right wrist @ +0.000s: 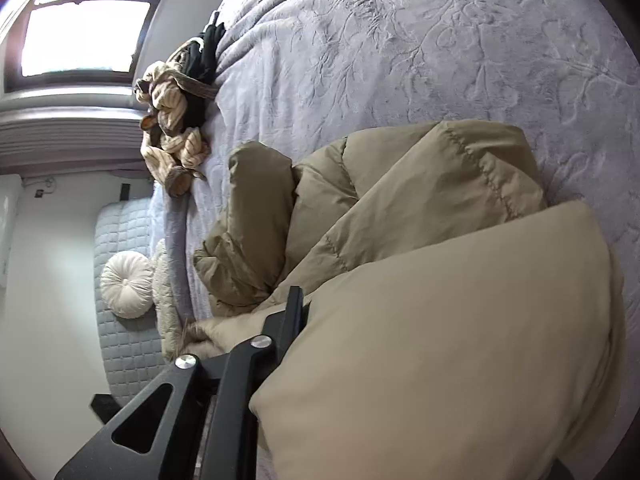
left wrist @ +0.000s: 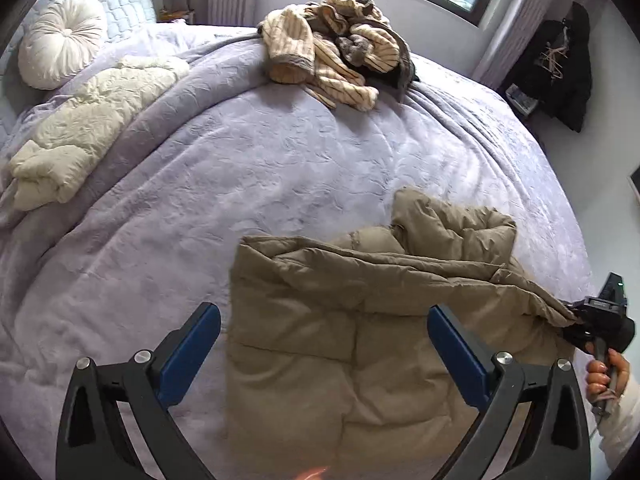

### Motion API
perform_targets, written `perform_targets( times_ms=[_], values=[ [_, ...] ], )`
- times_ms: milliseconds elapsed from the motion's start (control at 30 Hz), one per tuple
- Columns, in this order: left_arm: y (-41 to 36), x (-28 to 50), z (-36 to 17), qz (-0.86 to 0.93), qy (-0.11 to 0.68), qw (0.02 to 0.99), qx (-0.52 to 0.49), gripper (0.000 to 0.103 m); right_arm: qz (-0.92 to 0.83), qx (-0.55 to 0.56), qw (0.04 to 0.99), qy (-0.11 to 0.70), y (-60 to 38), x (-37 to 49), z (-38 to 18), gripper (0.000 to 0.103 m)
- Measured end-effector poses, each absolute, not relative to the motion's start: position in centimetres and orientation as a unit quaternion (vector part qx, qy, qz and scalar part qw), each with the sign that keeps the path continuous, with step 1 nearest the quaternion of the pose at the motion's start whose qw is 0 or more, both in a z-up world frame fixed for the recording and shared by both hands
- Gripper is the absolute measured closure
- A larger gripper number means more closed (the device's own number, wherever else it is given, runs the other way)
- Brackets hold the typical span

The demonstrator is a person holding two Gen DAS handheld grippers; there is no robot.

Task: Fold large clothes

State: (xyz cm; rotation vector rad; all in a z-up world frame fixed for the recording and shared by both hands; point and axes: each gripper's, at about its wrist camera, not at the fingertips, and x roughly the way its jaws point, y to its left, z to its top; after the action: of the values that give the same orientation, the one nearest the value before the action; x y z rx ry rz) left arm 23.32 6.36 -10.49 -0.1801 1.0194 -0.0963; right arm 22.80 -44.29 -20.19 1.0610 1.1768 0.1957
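Note:
A tan puffer jacket point(left wrist: 352, 312) lies partly folded on the lilac bedspread point(left wrist: 240, 168), near the front edge. My left gripper point(left wrist: 324, 340) is open and empty, held above the jacket's lower part. My right gripper point(left wrist: 576, 318) is shut on the jacket's right edge and holds it lifted off the bed. In the right wrist view the jacket point(right wrist: 440, 280) fills the lower right and covers one finger; only the other black finger point(right wrist: 294, 312) shows.
A heap of striped beige and dark clothes point(left wrist: 340, 44) lies at the far side of the bed, also in the right wrist view point(right wrist: 176, 120). A cream folded garment point(left wrist: 88, 128) and a round white cushion point(left wrist: 60, 40) lie at the left. Dark coats point(left wrist: 568, 68) hang at the right wall.

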Motion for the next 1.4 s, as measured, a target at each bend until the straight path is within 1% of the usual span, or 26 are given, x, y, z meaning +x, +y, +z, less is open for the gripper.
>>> perform_targets(
  times_ms=[33,67,100,133,167,200,233,267,300,333,367,400,567,633,767,833,900,1000,1100,1200,1267,1333,1400],
  values=[
    [6.3,23.4,-10.7,-0.041,0.486,0.869,-0.084,0.000,0.087,0.463,0.704,0.532,-44.0,23.0,-19.6,0.074],
    [6.0,23.6,-11.2,-0.037,0.488,0.868,-0.081,0.000,0.088,0.454,0.709,0.532,-43.8,23.2,-19.1,0.057],
    [5.8,23.8,-11.7,-0.036,0.492,0.866,-0.082,0.001,0.092,0.438,0.720,0.530,-43.6,23.2,-18.1,0.033],
    [5.4,23.9,-12.5,-0.038,0.497,0.863,-0.082,0.013,0.101,0.412,0.737,0.525,-43.2,23.2,-16.7,0.026],
    [4.7,24.2,-13.6,-0.046,0.507,0.857,-0.082,0.024,0.108,0.391,0.749,0.523,-42.9,23.1,-15.7,0.024],
    [4.1,24.4,-14.5,-0.053,0.518,0.850,-0.079,0.042,0.114,0.356,0.767,0.522,-42.4,22.9,-14.5,0.024],
    [3.5,24.6,-15.4,-0.060,0.526,0.845,-0.077,0.056,0.113,0.327,0.780,0.521,-42.0,22.6,-13.7,0.024],
    [3.0,24.6,-16.1,-0.063,0.529,0.843,-0.071,0.061,0.110,0.297,0.793,0.521,-41.7,22.3,-13.1,0.026],
    [2.4,24.9,-16.8,-0.060,0.530,0.844,-0.056,0.063,0.106,0.268,0.802,0.523,-41.6,21.9,-12.9,0.036],
    [2.1,25.2,-17.4,-0.048,0.526,0.848,-0.037,0.063,0.100,0.241,0.808,0.528,-41.5,21.7,-13.0,0.047],
    [1.9,25.6,-17.8,-0.035,0.520,0.853,-0.022,0.063,0.082,0.212,0.812,0.538,-41.5,21.7,-13.4,0.077],
    [2.0,26.0,-18.1,-0.026,0.516,0.856,-0.016,0.063,0.065,0.194,0.813,0.545,-41.7,21.8,-14.0,0.087],
    [4.3,30.0,-21.2,0.019,0.522,0.852,-0.035,0.063,0.015,0.167,0.822,0.543,-43.8,24.0,-17.0,0.088],
    [4.4,31.3,-22.3,0.030,0.525,0.850,-0.028,0.063,0.006,0.168,0.820,0.548,-44.3,25.3,-18.6,0.092],
    [3.9,33.5,-24.2,0.041,0.531,0.846,-0.007,0.063,-0.009,0.163,0.818,0.552,-44.3,27.6,-20.4,0.093],
    [3.8,34.3,-25.0,0.044,0.536,0.843,-0.007,0.063,-0.021,0.176,0.810,0.559,-44.9,28.8,-21.6,0.094],
    [3.6,35.2,-26.2,0.047,0.541,0.840,-0.004,0.063,-0.031,0.187,0.799,0.571,-45.4,29.7,-23.1,0.099],
    [3.4,36.0,-26.9,0.056,0.545,0.836,-0.001,0.063,-0.033,0.218,0.788,0.574,-46.1,30.3,-24.8,0.102],
    [4.2,35.9,-25.0,0.062,0.539,0.840,-0.010,0.063,-0.039,0.209,0.793,0.571,-45.8,30.2,-24.0,0.102],
    [5.9,33.7,-21.7,0.050,0.510,0.859,-0.018,0.063,-0.041,0.193,0.812,0.550,-45.7,29.1,-21.6,0.100],
    [7.0,32.3,-20.8,0.049,0.504,0.862,-0.016,0.063,-0.042,0.179,0.825,0.534,-45.8,27.8,-20.1,0.100],
    [8.1,32.0,-21.6,0.053,0.515,0.855,-0.020,0.063,-0.044,0.173,0.829,0.530,-46.3,26.6,-19.6,0.100],
    [8.8,32.9,-24.1,0.065,0.550,0.832,-0.027,0.063,-0.040,0.182,0.819,0.542,-46.8,26.6,-20.7,0.100]
  ],
)
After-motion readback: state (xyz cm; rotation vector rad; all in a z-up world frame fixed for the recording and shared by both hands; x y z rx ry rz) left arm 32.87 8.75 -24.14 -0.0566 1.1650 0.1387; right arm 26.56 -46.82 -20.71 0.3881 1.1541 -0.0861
